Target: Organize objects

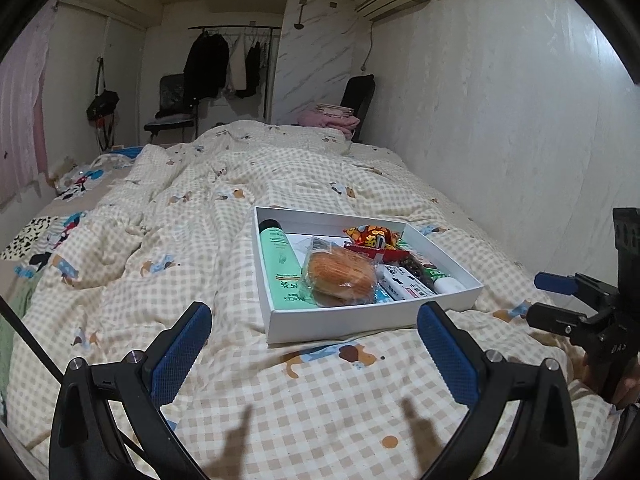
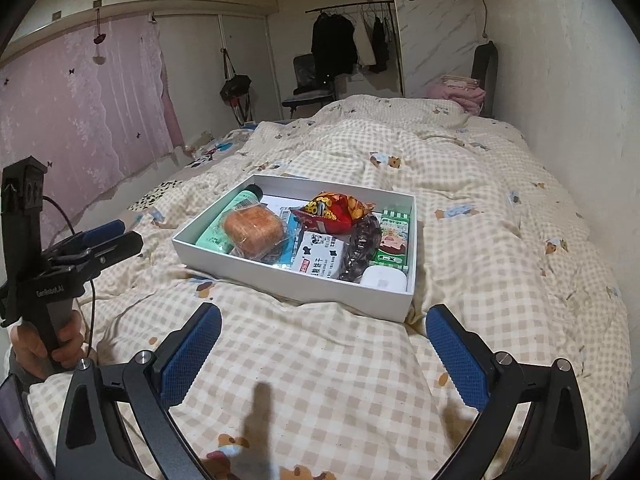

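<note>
An open white box (image 1: 360, 326) (image 2: 300, 284) lies on the checked quilt. It holds a green tube (image 1: 280, 264) (image 2: 224, 224), a wrapped round bun (image 1: 340, 276) (image 2: 254, 230), a red snack bag (image 1: 372, 238) (image 2: 332, 212), a white biscuit pack (image 1: 404, 284) (image 2: 320, 258), a green carton (image 2: 394, 236), a dark hair clip (image 2: 360, 248) and a small white case (image 1: 448, 285) (image 2: 386, 278). My left gripper (image 1: 316, 332) (image 2: 128, 234) hovers open and empty just short of the box's near-left corner. My right gripper (image 2: 324, 332) (image 1: 534, 300) is open and empty before the near-right side.
The quilt (image 2: 480, 220) covers a wide bed that runs along a white wall (image 1: 500, 120) on the right. Patterned bedding (image 1: 60, 232) lies at the left edge. Two dark chairs (image 2: 308, 80), a clothes rack (image 2: 352, 36) and folded pink cloth (image 2: 460, 92) stand beyond the bed's far end.
</note>
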`<state>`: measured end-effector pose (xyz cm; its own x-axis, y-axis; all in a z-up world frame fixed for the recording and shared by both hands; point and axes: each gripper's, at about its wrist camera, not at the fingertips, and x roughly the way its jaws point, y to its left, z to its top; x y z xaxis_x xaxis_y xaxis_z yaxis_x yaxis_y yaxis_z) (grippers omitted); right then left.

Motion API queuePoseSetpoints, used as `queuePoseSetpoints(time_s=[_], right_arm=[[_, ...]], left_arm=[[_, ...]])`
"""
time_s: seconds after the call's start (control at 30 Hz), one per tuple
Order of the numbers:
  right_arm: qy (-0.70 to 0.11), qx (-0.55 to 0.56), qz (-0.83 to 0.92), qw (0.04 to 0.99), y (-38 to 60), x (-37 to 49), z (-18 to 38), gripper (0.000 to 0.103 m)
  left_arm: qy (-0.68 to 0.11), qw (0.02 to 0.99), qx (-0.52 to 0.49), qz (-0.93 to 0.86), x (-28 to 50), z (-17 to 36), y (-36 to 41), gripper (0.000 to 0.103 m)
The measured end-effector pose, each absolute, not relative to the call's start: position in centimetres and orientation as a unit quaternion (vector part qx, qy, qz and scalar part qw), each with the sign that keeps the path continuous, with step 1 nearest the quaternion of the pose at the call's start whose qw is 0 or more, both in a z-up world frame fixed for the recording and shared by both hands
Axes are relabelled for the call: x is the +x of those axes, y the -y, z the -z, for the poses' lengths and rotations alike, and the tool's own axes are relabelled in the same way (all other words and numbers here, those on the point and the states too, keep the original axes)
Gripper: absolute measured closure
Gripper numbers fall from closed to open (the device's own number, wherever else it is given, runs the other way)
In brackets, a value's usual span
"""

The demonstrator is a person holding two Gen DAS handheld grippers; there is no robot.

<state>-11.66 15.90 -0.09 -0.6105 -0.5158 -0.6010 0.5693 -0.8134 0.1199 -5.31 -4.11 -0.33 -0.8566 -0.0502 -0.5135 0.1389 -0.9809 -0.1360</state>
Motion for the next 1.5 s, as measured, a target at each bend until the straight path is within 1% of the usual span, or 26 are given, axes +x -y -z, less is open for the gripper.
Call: queuePoseSetpoints(time_s=[0.33, 0.6, 0.77, 1.0, 1.3, 1.5], right_arm=[[-0.027, 0.299, 0.905, 0.303, -16.8, -10.9, -0.6, 0.000], [-0.021, 0.293, 0.905, 0.308, -17.1, -10.9, -0.5, 0.000], [-0.008, 0.293, 0.903, 0.313, -17.6, -11.0, -0.3, 0.000], [0.029, 0.302, 0.901, 0.310, -18.8, -11.6, -0.1, 0.000], [0.022, 0.301, 0.904, 0.304, -18.8, -11.5, -0.1, 0.000], [0.017, 0.292, 0.909, 0.298, -18.9, -11.2, -0.2, 0.000]], left_arm=[[-0.108, 0.048, 0.247, 0.962, -4.5, 0.4, 4.5, 0.000], [-0.119, 0.054, 0.272, 0.953, -5.3, 1.4, 4.4, 0.000], [-0.094, 0.059, 0.304, 0.946, -6.3, 2.0, 3.2, 0.000], [-0.068, 0.047, 0.315, 0.946, -6.9, 2.3, 2.2, 0.000], [-0.043, 0.035, 0.311, 0.949, -6.8, 1.8, 1.2, 0.000], [-0.041, 0.028, 0.310, 0.949, -6.9, 1.5, 1.0, 0.000]])
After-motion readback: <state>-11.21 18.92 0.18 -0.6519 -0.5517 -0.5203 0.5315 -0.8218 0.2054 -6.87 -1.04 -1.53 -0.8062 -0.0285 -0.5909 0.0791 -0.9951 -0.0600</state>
